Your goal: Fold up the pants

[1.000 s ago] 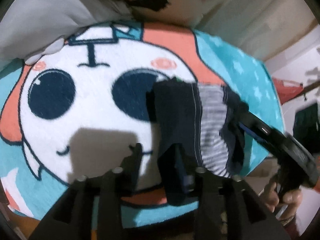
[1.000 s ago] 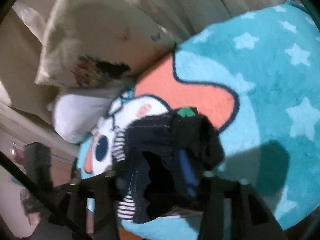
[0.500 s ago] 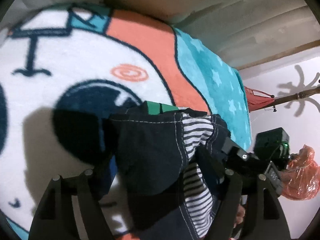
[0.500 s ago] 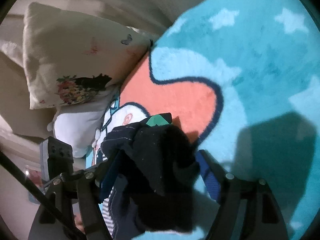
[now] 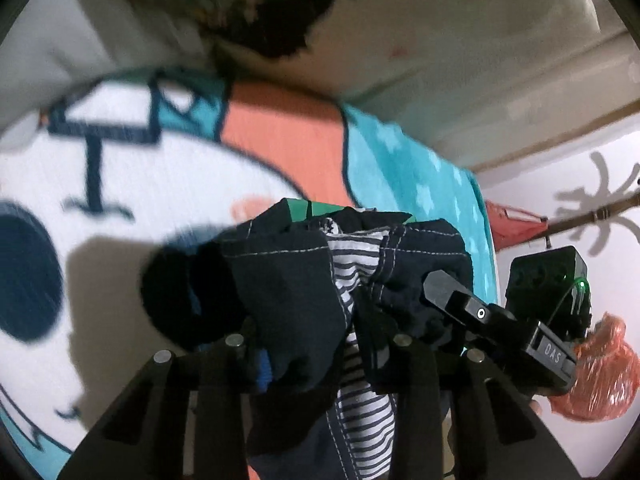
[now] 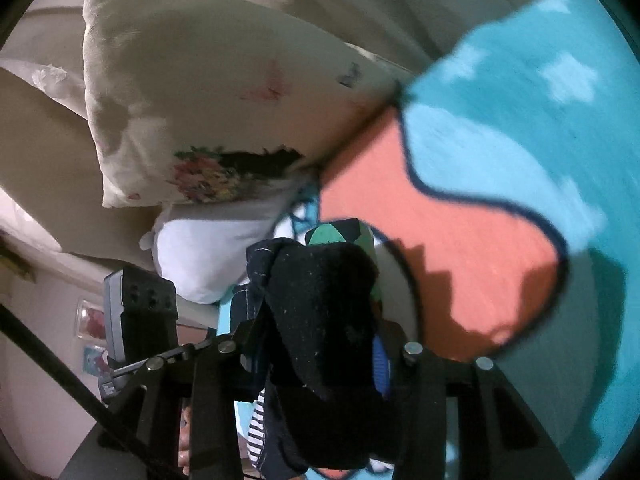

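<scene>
Plainly, both grippers are clamped on the pants (image 5: 288, 292): the left gripper (image 5: 316, 344) bites one bunched edge, and the right gripper (image 6: 320, 344) bites another, with dark cloth draped right over its fingers. The pants hang in the air between them, above the blanket (image 5: 280, 140), not yet laid flat.

Risks, as I judge them: each grip seems to hold a wad rather than a clean hem, so a layer could slip free on a pull, or the garment could land twisted and fold crooked. The two grippers sit close together, and they could knock.

Hard to read: the fingertips are buried in fabric, the legs drop out of frame, and blur smears the pillow (image 6: 208, 112) and blanket. Which part of the pants each holds I cannot tell.
</scene>
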Available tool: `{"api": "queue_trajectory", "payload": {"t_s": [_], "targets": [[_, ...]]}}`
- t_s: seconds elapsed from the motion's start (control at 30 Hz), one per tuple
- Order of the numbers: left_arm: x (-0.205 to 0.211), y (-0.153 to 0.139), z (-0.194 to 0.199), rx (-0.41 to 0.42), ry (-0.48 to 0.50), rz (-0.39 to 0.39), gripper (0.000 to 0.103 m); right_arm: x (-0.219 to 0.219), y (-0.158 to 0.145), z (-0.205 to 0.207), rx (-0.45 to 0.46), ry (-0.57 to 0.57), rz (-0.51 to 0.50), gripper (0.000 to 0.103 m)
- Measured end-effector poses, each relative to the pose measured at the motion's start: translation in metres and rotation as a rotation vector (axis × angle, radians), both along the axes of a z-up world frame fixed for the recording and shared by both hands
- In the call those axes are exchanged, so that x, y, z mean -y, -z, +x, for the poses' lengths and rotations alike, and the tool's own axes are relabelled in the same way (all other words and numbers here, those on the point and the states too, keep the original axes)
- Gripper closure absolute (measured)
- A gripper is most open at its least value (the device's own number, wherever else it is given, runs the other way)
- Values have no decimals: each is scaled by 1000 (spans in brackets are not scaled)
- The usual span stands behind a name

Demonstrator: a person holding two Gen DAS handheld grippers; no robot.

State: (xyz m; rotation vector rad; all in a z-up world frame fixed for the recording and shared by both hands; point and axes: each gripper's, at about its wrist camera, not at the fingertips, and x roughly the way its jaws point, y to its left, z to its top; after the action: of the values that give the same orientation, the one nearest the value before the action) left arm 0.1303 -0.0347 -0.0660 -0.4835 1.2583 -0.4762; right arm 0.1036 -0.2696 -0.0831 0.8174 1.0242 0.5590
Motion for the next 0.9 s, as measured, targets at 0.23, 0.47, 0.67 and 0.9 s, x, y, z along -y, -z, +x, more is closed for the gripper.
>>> {"api": "queue_trajectory", "payload": {"t_s": [0.23,0.47,0.67,0.9], "targets": [[-3,9,44,24,-47,133,70,-14,18,53,-17,-15,-122,58],[-5,36,57,-7,-77,200,48,-15,38,70,-72,12,-199,41],[-28,3,31,34,-138,204,48,-2,-9,47,51,61,-271,38],[-21,-16,-14,99,-134,256,48,-9,-41,14,162,26,-293,52]]}}
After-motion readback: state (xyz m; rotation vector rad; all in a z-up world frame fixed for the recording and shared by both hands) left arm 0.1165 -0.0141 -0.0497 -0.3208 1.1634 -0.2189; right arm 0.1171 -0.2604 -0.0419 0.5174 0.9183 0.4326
